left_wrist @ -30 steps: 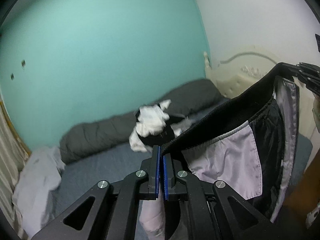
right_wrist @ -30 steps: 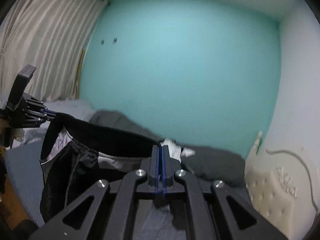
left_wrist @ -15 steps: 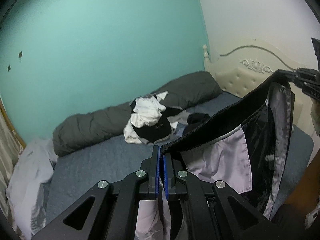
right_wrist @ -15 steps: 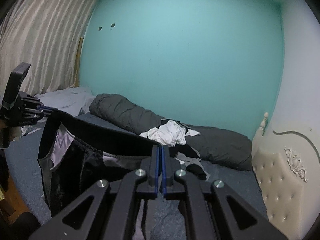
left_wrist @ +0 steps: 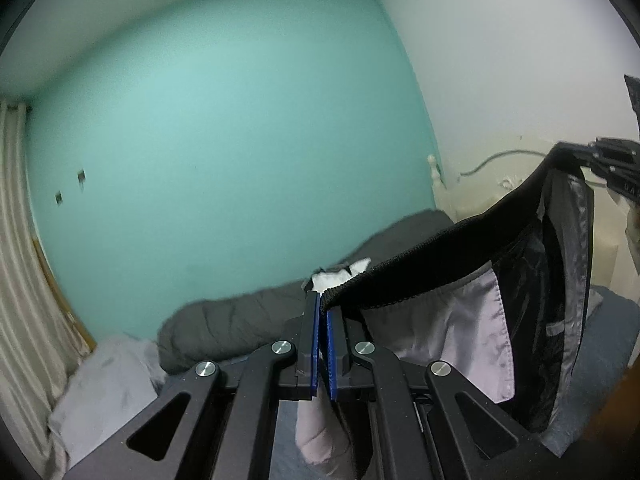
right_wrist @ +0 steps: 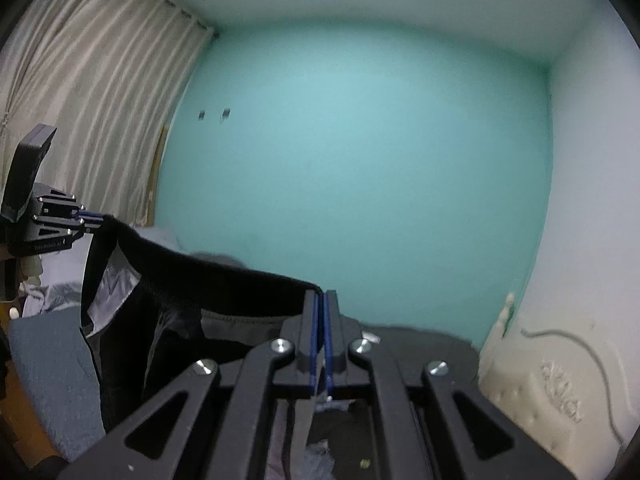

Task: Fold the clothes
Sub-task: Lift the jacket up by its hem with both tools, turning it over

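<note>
Holding one pair of black shorts (left_wrist: 532, 280) stretched by its waistband between two grippers, above the bed (left_wrist: 612, 332).

The left gripper (left_wrist: 323, 308) was clamped on one end of the waistband (left_wrist: 440, 264), which ran off to its right and upward to the right gripper (left_wrist: 600, 160), clamped on the other end; the pale lining hung below and right of the left gripper. For a clean fold, both ends likely needed to be level and the band taut, so the legs could hang straight before being lowered flat onto the bed. Uneven height would probably skew the crease. Counted: one pair of shorts, two grippers, one grey rolled duvet (left_wrist: 240, 320) ahead of the left gripper, one heap of unfolded clothes (left_wrist: 340, 276) just past its tips, one curtain (right_wrist: 100, 92) far left.
</note>
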Demonstrator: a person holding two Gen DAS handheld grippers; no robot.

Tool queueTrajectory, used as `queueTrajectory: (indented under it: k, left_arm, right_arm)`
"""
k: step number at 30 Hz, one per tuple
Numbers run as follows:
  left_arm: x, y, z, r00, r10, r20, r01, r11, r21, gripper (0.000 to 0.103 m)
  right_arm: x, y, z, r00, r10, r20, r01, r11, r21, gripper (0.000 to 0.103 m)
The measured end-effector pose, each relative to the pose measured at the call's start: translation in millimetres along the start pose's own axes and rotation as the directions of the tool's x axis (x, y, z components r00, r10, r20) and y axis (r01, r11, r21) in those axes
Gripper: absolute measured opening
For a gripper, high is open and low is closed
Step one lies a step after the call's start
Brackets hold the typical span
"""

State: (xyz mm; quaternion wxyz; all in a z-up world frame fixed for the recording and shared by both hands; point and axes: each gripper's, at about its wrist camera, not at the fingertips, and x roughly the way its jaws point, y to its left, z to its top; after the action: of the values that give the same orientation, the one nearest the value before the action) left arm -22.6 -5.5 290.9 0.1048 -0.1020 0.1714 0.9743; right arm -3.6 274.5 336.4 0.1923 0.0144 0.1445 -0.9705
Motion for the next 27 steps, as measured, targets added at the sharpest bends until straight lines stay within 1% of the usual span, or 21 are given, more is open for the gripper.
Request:
queueTrajectory:
  k: [4,7,10,14,16,20,24,27]
  left_arm:
    - [-39.0,3.0,30.3,0.999,0.017,0.051,-0.018,1.0,0.007,0.003]
    - [-66.0,1.6,46.5,0.996,0.027,0.083,-0.028,0.999,0.015,0.003]
    - [-87.8,-0.6,55.8,0.995,0.022,0.097,-0.024,1.0,0.016,0.003]
    - [-108.6,-4.1,59.1,0.995,0.018,0.099,-0.02,1.0,0.019,0.003]
    - [-117.3,-6.3,59.0,0.995,0.017,0.097,-0.019,1.0,0.023,0.003]
    - [-120.1,-11.4,50.0,0.997,0.009,0.074,-0.011,1.0,0.024,0.003]
    - [-108.8,-19.1,30.0,0.999,-0.009,0.035,0.008,1.0,0.022,0.003]
    - [-89.9,-24.9,10.2,1.0,-0.022,-0.01,0.022,0.999,0.028,0.003]
  right_arm:
    - [-35.0,-3.9,36.0,0.998,-0.02,0.066,0.021,1.0,-0.018,0.002]
    - [-58.7,-4.9,55.0,0.994,-0.035,0.099,0.038,0.999,-0.03,0.002]
    - [-78.5,-4.4,67.1,0.992,-0.043,0.122,0.047,0.998,-0.034,0.002]
    - [-101.8,-3.2,80.1,0.988,-0.05,0.145,0.056,0.998,-0.038,0.002]
    - [-109.8,-2.0,81.3,0.988,-0.051,0.146,0.056,0.998,-0.036,0.002]
    - [-114.7,-0.1,77.8,0.99,-0.039,0.134,0.043,0.999,-0.024,0.002]
    - [-113.8,5.7,58.4,0.995,-0.022,0.093,0.023,1.0,-0.011,0.002]
    - [-97.5,7.6,32.8,0.999,0.0,0.039,0.0,1.0,0.007,0.002]
